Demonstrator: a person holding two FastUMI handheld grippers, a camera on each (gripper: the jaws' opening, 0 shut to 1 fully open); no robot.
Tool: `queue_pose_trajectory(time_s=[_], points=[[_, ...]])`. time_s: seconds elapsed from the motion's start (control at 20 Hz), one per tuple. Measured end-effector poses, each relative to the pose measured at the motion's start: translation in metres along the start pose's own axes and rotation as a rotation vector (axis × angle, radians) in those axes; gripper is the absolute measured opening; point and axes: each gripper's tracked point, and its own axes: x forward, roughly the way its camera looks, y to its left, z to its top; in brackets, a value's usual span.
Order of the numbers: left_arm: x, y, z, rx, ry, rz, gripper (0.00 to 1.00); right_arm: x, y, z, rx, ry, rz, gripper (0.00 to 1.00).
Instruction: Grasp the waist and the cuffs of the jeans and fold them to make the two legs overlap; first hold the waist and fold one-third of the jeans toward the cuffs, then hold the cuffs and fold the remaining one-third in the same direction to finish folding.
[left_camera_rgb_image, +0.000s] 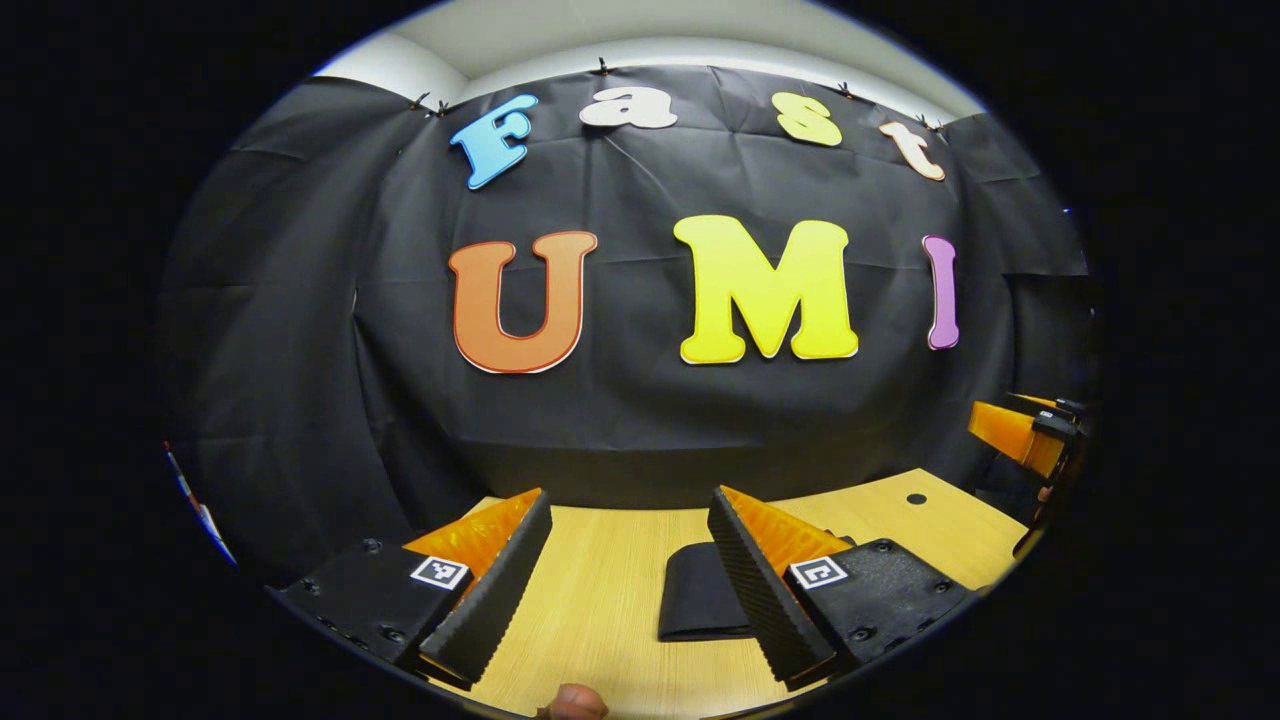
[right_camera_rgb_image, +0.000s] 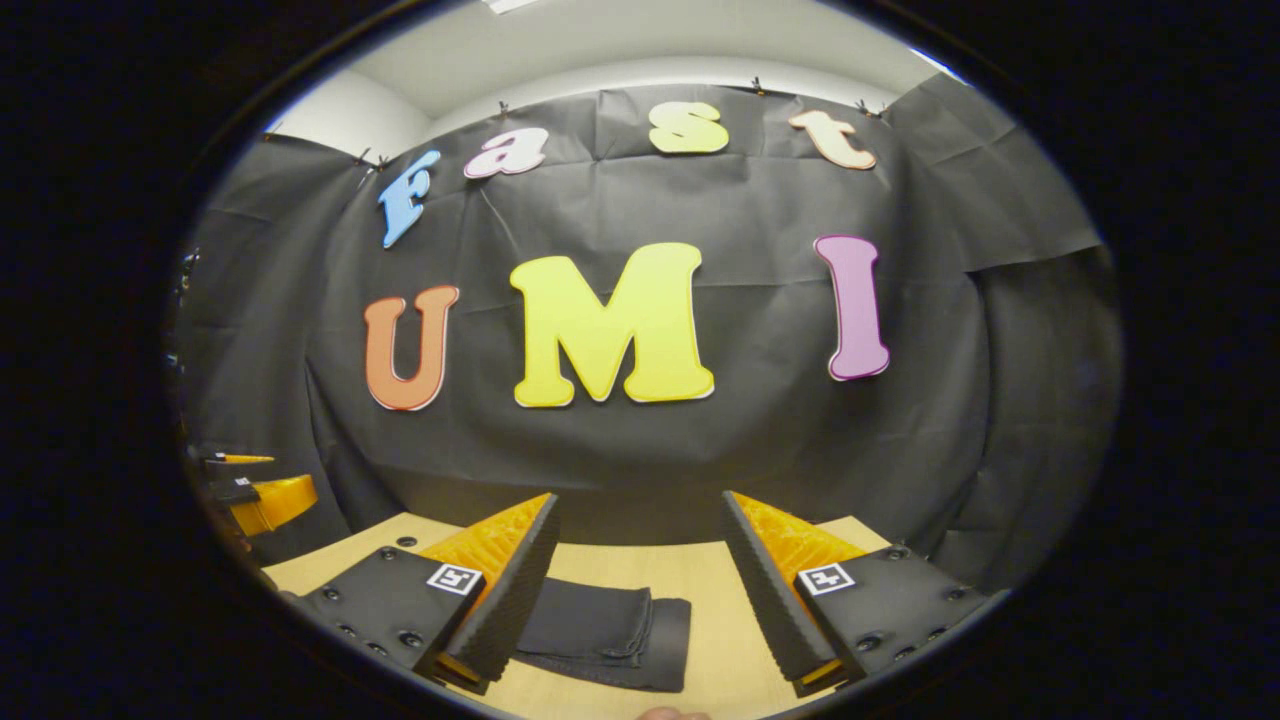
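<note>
Jeans (right_camera_rgb_image: 610, 632) lie as a compact folded bundle on the table (left_camera_rgb_image: 600, 600), between and below your 2 raised grippers, left gripper (left_camera_rgb_image: 630, 585) and right gripper (right_camera_rgb_image: 640, 590) both spread wide and empty, so folding looks finished and you need only withdraw.

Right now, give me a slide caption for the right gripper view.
Open right claw hovering above the folded dark jeans on the light wooden table.
</note>
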Motion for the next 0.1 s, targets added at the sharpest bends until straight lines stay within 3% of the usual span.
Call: queue_pose_trajectory(time_s=[0.1], points=[[0.0007, -0.0008, 0.0002, 0.003, -0.003, -0.003, 1.0, -0.0006, -0.0006, 0.0011, -0.007, -0.001, -0.003, 0.99]])
